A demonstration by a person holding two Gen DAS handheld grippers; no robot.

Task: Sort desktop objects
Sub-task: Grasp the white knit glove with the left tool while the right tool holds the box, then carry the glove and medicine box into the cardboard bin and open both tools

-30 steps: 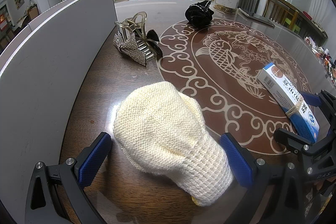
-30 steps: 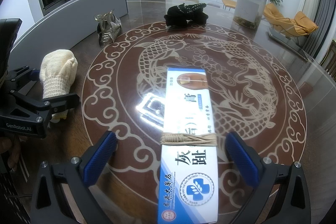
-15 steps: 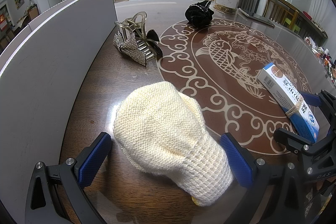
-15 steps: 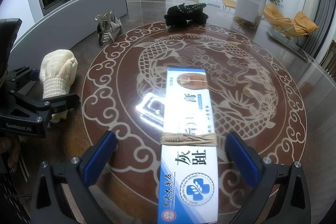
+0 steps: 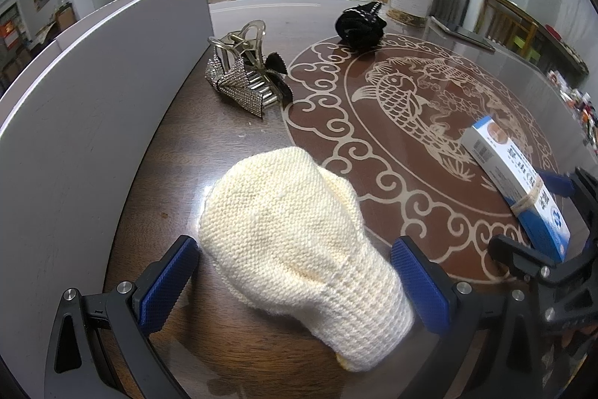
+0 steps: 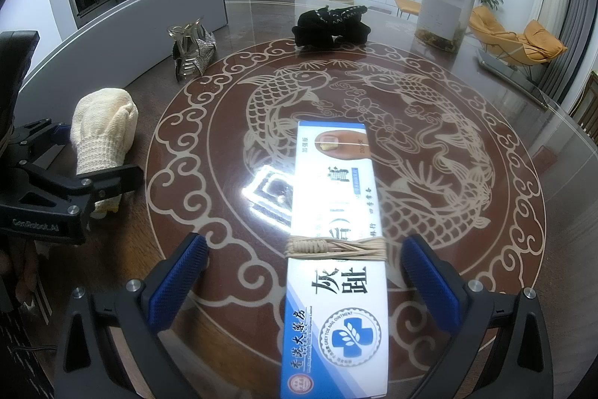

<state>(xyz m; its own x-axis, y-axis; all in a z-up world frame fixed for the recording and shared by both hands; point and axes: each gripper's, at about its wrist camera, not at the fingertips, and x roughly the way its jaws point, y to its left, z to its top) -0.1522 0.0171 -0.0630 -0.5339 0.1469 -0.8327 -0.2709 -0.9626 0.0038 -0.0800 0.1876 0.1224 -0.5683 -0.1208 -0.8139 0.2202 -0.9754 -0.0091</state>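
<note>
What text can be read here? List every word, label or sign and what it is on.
"灰趾": ointment box, large black characters.
"GREY TOE NAIL OINTMENT": round blue-cross seal on the box.
"香港大藥房": blue band at the box's near end.
"GenRobot.AI": left gripper body.
Too blurred or glare-washed: the box's small print, barcode side, red wall sign.

Between my right fingers, the ointment box (image 6: 332, 249) carries the only clearly legible print. Large black characters below the string band read 灰趾; above it a big 膏, partly washed out by glare. The round blue-cross seal reads "GREY TOE NAIL OINTMENT" around its rim. The blue strip near the end reads 香港大藥房. On my left gripper (image 6: 33, 223), seen from the right wrist view, white lettering reads roughly "GenRobot.AI", blurred. Other small print too fine to read.
</note>
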